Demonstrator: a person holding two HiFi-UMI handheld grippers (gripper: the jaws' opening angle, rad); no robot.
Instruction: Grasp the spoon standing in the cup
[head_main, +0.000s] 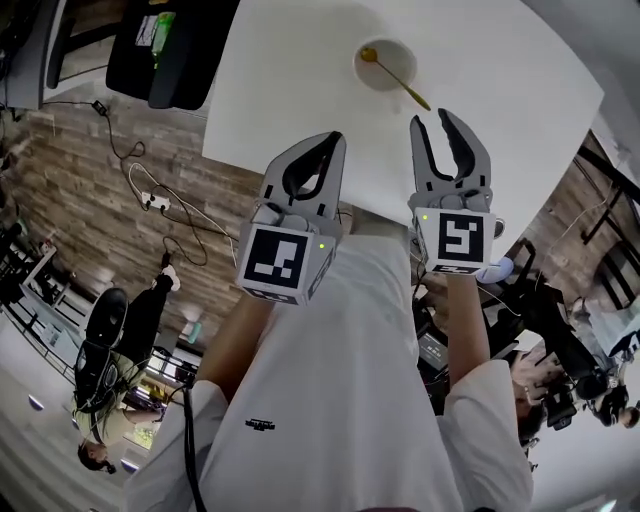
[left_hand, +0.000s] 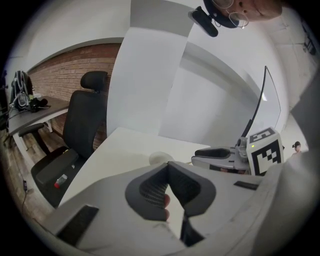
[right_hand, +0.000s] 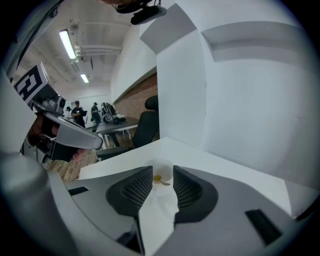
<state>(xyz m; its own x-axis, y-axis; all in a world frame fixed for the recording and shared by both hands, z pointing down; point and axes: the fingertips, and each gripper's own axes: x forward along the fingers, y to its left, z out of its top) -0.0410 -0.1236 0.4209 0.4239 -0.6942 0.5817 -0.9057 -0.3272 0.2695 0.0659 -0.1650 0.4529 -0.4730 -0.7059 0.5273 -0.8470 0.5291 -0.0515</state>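
Note:
A white cup (head_main: 397, 48) stands on the white table (head_main: 290, 80), and a gold spoon (head_main: 398, 80) leans in it with the handle over the near-right rim. My right gripper (head_main: 432, 120) is open and empty, just short of the spoon's handle end. In the right gripper view the cup (right_hand: 163, 166) and spoon (right_hand: 159, 178) show in the gap of the open right gripper (right_hand: 162, 172), farther off. My left gripper (head_main: 335, 140) hangs over the table's near edge, tips together and nothing held. From the left gripper (left_hand: 167, 166) only the cup's rim (left_hand: 160, 158) peeks out.
A black office chair (head_main: 165, 50) stands at the table's left side, also seen as the chair (left_hand: 85, 125). White partition panels (right_hand: 240, 100) rise behind the table. Cables and a power strip (head_main: 155, 200) lie on the wood floor. A person (head_main: 110, 400) is at lower left.

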